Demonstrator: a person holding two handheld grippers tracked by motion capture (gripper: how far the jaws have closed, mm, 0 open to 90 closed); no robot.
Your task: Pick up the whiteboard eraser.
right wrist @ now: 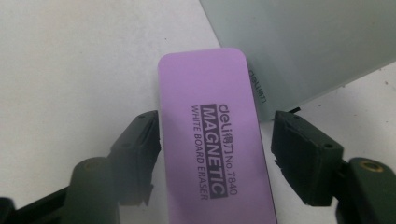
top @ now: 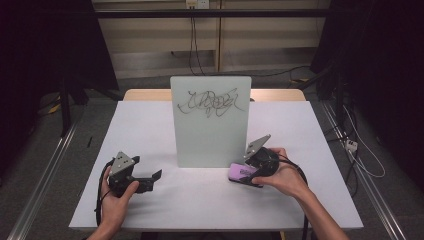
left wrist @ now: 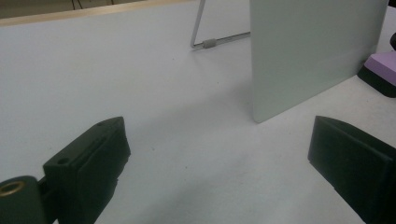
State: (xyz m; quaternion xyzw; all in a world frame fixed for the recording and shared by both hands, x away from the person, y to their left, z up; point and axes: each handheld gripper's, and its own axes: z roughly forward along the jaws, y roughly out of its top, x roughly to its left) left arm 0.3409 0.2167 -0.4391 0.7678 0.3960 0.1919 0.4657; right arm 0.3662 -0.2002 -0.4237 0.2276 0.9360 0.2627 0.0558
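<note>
Two grippers work a white table (top: 150, 130) with wood edging along its 12 o'clock side, dark floor around it. Small whiteboard (top: 210, 120) stands upright at table centre, slightly toward 12 o'clock, black scribble (top: 210, 101) across its top part; left gripper view catches its wire stand (left wrist: 219, 41) behind it. Left gripper (top: 150, 180) sits at about 8 o'clock of the board, resting low on the table in the person's left hand (top: 117, 197), grey plate on top, jaws pointing toward 3 o'clock. Left gripper view: jaws spread wide, nothing between them, bare tabletop in the gap, board's lower corner ahead. Right gripper (top: 245, 172) sits at about 4 o'clock of the board, just beside its lower corner, held in the right hand (top: 285, 177), cable trailing back. Purple whiteboard eraser (right wrist: 215, 140) lies flat on the table between its jaws, far end right by the board's bottom edge, printed "MAGNETIC WHITE BOARD ERASER". Right gripper view: jaws sit either side of the eraser, left one at or touching its edge, right one clearly apart with a gap, so released, not clamped. Eraser's dark underside shows in left gripper view at 3 o'clock.
</note>
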